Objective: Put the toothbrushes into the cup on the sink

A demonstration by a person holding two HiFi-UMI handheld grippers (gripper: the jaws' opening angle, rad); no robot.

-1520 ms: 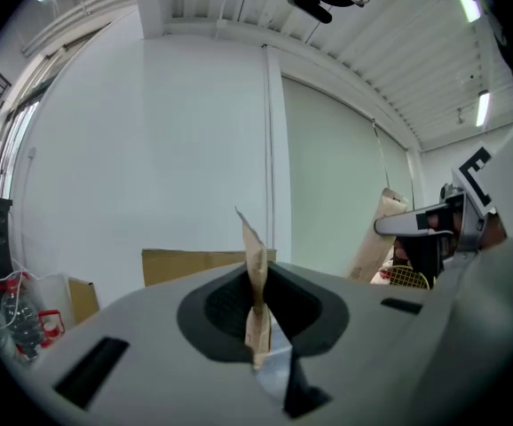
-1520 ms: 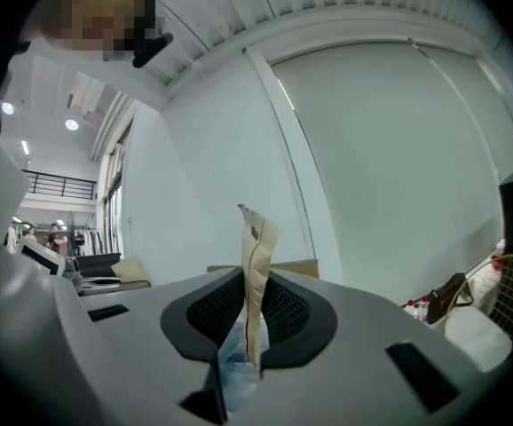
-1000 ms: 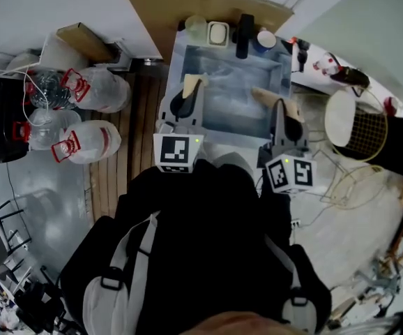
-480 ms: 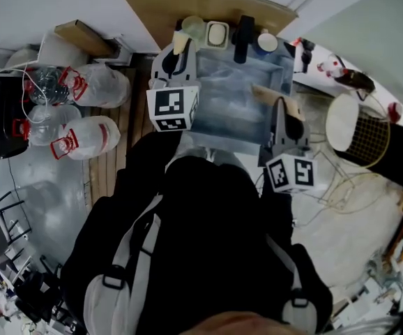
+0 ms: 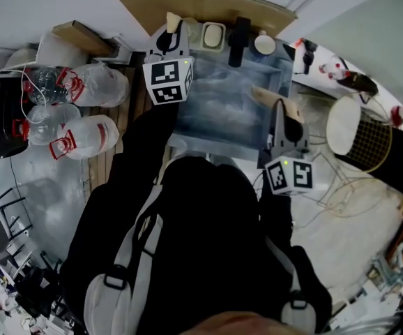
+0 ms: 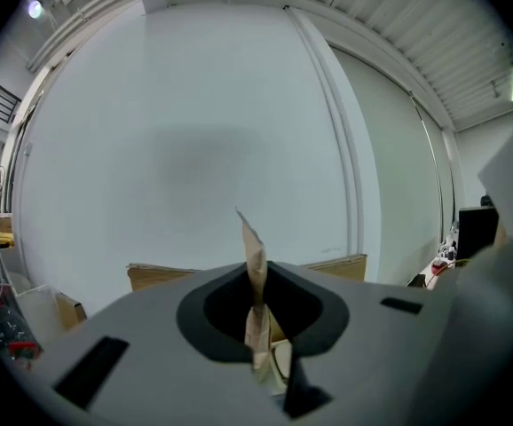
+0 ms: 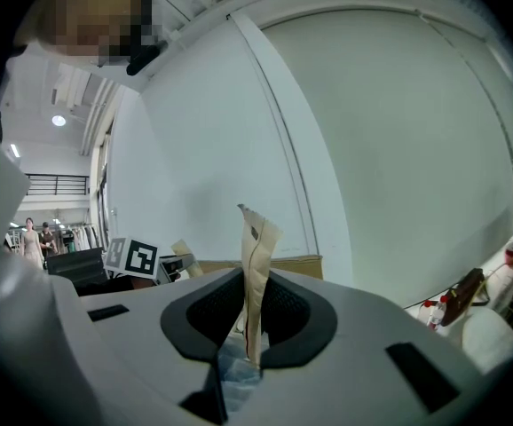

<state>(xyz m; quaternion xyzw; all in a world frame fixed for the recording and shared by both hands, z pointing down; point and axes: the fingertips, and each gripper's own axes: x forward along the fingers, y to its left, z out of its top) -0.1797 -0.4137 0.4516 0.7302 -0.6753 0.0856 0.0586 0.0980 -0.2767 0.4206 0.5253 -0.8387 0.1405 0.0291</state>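
Over the back left corner of the sink (image 5: 229, 103), your left tongs (image 5: 169, 35) hang just beside a pale cup (image 5: 191, 26) that stands on the back rim. Their jaws are almost together, pinched on a toothbrush (image 5: 173, 21) in a tan paper wrapper, and the wrapper's tip pokes out past them. Your right tongs (image 5: 282, 110) wait over the sink's right side, well apart from the cup. Their jaws are likewise nearly closed, gripping a second toothbrush (image 5: 264, 93), also paper-wrapped.

The step in hand looks like delivering the left brush. Next you would likely need to bring the brush's end over the cup's mouth, tip it upright and lower it in. Only then would you ease the jaws apart, and the right brush would follow.

Much is hard to read. Neither gripper view shows the cup: both look out at a bare wall past the wrapper. From the head view the left tongs cover part of the cup, so you cannot tell whether the brush is over its mouth or merely next to it. A round white cup (image 5: 264, 44) sits at the back right (which cup is meant is not certain), near a dark upright shape (image 5: 238, 35) that may be a tap. Your own body hides the sink's front edge.
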